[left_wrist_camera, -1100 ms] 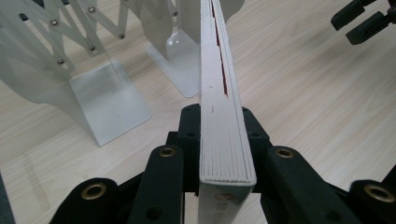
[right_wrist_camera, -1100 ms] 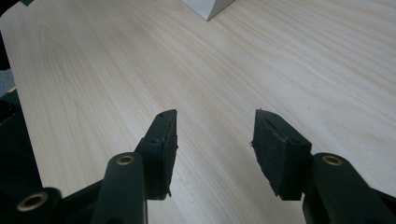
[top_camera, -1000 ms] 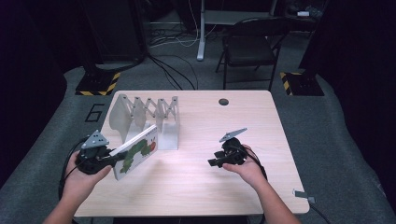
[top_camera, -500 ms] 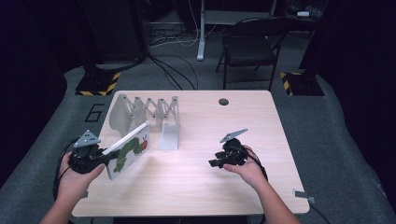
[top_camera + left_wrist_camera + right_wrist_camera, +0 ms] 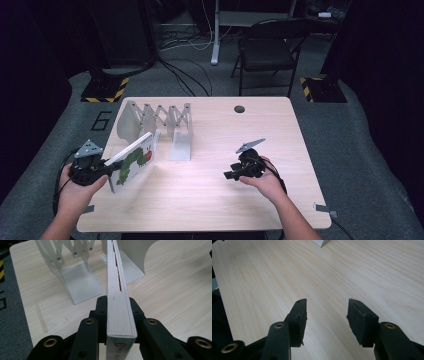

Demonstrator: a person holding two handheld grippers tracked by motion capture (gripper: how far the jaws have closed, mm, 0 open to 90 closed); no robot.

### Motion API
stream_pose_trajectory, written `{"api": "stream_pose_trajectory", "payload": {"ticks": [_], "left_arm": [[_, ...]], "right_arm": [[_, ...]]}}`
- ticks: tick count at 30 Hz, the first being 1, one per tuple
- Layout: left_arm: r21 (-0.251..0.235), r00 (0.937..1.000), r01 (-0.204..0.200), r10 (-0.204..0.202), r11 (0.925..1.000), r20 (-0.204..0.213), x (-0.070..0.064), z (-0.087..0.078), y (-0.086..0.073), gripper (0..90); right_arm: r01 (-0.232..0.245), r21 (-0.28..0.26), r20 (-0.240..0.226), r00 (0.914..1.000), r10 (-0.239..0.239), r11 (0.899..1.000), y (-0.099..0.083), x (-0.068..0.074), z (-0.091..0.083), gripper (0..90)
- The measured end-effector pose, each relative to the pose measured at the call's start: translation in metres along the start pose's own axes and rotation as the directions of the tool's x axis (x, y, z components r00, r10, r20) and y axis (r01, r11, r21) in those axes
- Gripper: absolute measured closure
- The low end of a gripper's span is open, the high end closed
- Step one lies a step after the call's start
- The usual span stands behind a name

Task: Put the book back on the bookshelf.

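A pale wooden table [image 5: 210, 200] carries a white accordion book rack [image 5: 157, 120].

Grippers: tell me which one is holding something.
The left gripper: its jaws clamp the picture book. The right gripper is open above the bare table.

Black two-jaw grippers, brass-ringed screw holes, ribbed black jaws, grey three-cornered top plates, trailing black cables

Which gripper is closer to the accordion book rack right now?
Left. The left gripper, shut on the picture book, sits just in front of the book rack, the book's far end near it. The right gripper hovers open over bare table, well off to the rack's right.
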State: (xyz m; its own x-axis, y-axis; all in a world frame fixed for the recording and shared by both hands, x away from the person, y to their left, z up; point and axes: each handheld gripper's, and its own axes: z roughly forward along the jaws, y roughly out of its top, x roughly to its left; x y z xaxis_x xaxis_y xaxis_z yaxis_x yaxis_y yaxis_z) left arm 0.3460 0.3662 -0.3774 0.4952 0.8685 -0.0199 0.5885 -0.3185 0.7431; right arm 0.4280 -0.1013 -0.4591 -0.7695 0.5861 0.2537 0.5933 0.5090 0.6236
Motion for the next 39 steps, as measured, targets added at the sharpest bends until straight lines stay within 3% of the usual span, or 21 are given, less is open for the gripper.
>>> {"api": "stream_pose_trajectory", "payload": {"ticks": [25, 39], "left_arm": [[0.002, 0.9975, 0.045, -0.045, 0.9990, -0.053, 0.015, -0.003, -0.002, 75.2], [-0.017, 0.9916, 0.086, -0.087, 0.9961, -0.096, 0.023, 0.005, -0.005, 75.2]], "right_arm": [[-0.013, -0.002, 0.004, 0.9999, 0.013, 1.000, 0.000, -0.001, 0.001, 50.0], [-0.002, 0.000, 0.005, 1.0000, 0.002, 1.000, 0.000, -0.002, 0.001, 50.0]]}}
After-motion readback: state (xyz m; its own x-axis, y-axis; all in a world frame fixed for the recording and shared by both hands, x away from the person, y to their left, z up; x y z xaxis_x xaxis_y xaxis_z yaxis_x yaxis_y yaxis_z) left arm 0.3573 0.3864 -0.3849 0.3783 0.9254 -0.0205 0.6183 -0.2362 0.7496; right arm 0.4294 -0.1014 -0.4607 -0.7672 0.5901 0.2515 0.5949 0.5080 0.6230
